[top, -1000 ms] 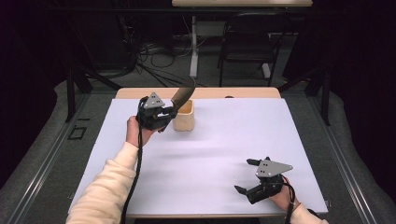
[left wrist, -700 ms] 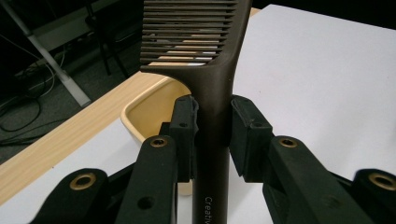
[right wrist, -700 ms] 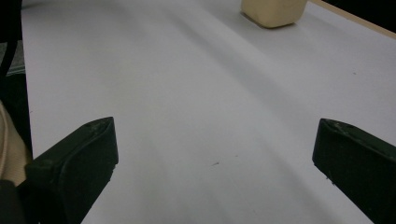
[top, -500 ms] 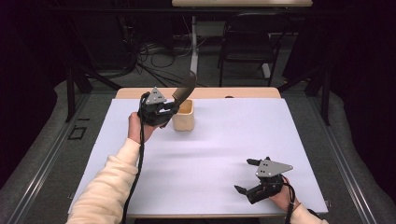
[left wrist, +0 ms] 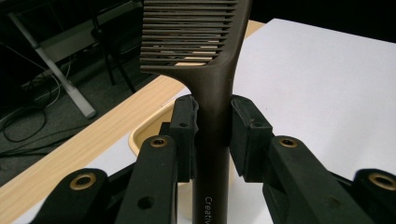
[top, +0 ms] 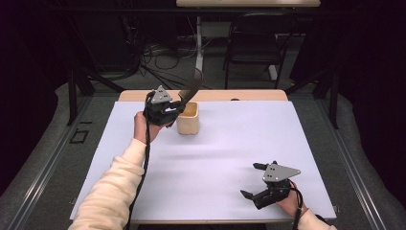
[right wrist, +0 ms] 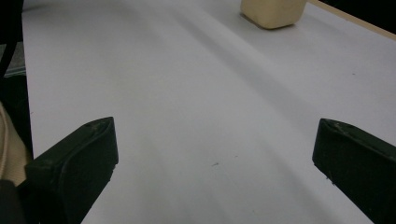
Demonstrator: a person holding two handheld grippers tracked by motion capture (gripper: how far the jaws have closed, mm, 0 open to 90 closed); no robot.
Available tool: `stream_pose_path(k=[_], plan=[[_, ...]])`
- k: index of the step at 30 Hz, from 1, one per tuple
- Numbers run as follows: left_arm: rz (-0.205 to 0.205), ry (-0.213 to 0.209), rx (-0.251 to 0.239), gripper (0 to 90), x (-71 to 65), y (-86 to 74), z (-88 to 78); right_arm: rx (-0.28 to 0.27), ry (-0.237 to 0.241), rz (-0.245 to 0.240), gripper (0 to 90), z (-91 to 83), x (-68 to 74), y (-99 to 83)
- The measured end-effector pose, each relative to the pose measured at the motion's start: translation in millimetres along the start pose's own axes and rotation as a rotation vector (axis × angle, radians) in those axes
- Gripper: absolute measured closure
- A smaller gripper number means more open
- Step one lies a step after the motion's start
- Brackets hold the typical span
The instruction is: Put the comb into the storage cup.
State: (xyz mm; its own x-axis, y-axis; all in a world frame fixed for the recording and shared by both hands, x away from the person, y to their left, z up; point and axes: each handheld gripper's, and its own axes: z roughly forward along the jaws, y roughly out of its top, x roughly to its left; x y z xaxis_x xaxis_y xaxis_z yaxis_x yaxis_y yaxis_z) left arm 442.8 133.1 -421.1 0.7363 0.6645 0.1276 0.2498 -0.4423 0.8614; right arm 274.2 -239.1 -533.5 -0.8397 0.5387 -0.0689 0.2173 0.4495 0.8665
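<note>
At the left of the high view, a cream-sleeved forearm [top: 112,191] reaches up across the white table cover [top: 210,158] and carries the left gripper [top: 173,109], a black two-jaw tool with a grey three-cornered plate on top. Its jaws are clamped on the handle of a dark brown plastic wide-tooth comb [top: 190,86]. In the left gripper view the two black pads press on either side of the comb [left wrist: 212,98] just below the point where the handle widens into the toothed head; the teeth stand out sideways above the jaws, and the lettered lower handle runs down between the gripper's arms. From above, the comb slants up and to the right from the gripper, with its head lifted over the far edge of the table.

Just to the right of that gripper, and partly under the comb, stands a small cream-coloured open-topped container [top: 187,119] on the white cover; its rim [left wrist: 149,128] shows behind the left jaw. The comb's handle end lies at or over the container's mouth; whether it touches the rim cannot be told.

Farther right, near the table's front edge and well apart from the comb, the right gripper [top: 251,180] rests low in the person's hand with jaws spread wide and nothing between them [right wrist: 215,154].
</note>
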Motion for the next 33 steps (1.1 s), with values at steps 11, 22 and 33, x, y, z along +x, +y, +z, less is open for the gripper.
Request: stream_pose_path(k=[11,22,33], plan=[[0.002,0.013,-0.027,72.3,1.3,9.5,4.7,-0.004,-0.002,0.004,0.0,-1.0,0.0,0.1],[-0.002,0.027,-0.059,72.3,5.0,12.4,10.0,-0.006,-0.003,0.004,0.0,-1.1,-0.4,0.1],[0.004,0.05,-0.085,72.3,5.1,16.6,14.1,-0.009,-0.006,0.005,0.0,-1.6,-0.9,0.2]])
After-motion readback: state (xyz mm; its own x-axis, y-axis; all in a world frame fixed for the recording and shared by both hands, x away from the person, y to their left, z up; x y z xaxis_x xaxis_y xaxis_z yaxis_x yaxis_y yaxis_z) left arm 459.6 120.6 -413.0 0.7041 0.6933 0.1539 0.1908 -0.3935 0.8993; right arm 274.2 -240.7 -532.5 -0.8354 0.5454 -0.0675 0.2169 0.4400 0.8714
